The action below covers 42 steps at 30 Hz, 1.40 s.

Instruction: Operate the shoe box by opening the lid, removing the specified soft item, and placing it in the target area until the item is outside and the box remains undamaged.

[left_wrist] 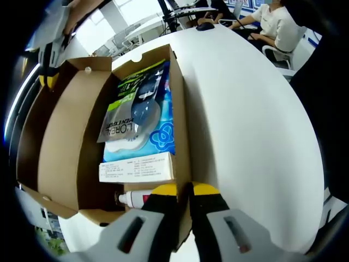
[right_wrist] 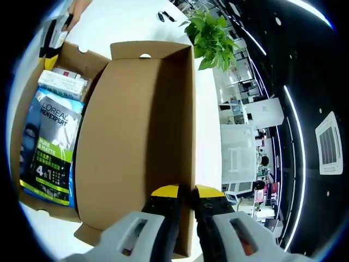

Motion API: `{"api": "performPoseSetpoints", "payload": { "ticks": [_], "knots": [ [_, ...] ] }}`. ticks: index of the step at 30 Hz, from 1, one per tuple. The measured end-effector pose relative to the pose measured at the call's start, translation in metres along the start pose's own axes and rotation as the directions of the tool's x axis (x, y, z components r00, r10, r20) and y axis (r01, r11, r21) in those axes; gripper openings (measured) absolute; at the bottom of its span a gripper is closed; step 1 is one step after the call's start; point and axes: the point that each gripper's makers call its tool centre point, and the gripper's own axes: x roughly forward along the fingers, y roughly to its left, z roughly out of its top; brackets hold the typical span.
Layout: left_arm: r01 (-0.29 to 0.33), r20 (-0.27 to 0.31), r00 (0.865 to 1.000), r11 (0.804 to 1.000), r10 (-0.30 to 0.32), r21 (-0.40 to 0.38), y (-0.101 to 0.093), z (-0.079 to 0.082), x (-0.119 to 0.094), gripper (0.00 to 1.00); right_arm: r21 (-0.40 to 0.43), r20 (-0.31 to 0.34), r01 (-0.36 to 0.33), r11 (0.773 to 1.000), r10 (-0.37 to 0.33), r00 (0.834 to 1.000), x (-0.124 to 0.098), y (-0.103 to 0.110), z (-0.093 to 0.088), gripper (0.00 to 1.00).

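pinching the near wall of the open shoe box (left_wrist: 182,136), the left tongs (left_wrist: 184,191) have their yellow-tipped jaws nearly together with the cardboard edge between them. the box sits on a round white surface (left_wrist: 251,125), its lid (left_wrist: 60,142) swung back to the left in the left gripper view. lying in the box is a soft l'oreal men expert pouch (left_wrist: 133,109), dark and green, on top of a blue patterned pack (left_wrist: 163,134). a white carton with small print (left_wrist: 136,168) lies across the box just nearer the tongs, and a small white bottle with a red band (left_wrist: 131,198) lies beside the left jaw. in that view the right tongs (left_wrist: 52,54) come in at the upper left, at the lid's far corner. a person in a white top (left_wrist: 272,22) sits at the far side of the surface.

in the right gripper view the right tongs (right_wrist: 186,192) grip the lid's free edge (right_wrist: 188,136), jaws close together on the cardboard, the brown inside of the lid spread wide before them. the pouch (right_wrist: 52,147) lies in the box at the left, with the white carton (right_wrist: 62,83) beyond it. the left tongs (right_wrist: 52,38) show at the upper left on the box's far wall. a green potted plant (right_wrist: 212,38) stands past the lid's top edge.
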Motion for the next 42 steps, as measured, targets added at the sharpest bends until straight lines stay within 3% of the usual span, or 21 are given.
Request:
{"api": "performPoseSetpoints", "payload": {
  "ticks": [11,20,29,42],
  "knots": [
    [0.000,-0.001,1.000,1.000,0.000,0.004,0.004,0.000,0.001,0.06,-0.005,-0.003,0.001,1.000,-0.001,1.000,0.007,-0.003,-0.003,0.09],
    [0.002,0.000,1.000,1.000,-0.002,0.006,0.005,0.000,0.001,0.06,0.072,0.032,-0.026,0.997,0.024,0.999,0.018,-0.001,-0.007,0.09],
    [0.004,0.003,1.000,1.000,-0.004,0.007,0.005,0.000,0.001,0.06,0.063,0.020,-0.032,0.997,0.031,0.999,0.033,0.006,-0.010,0.11],
    [0.005,0.002,1.000,1.000,-0.005,0.011,0.007,0.000,0.002,0.06,0.051,0.009,-0.040,0.998,0.039,0.999,0.036,0.009,-0.011,0.12]
  ]
}}
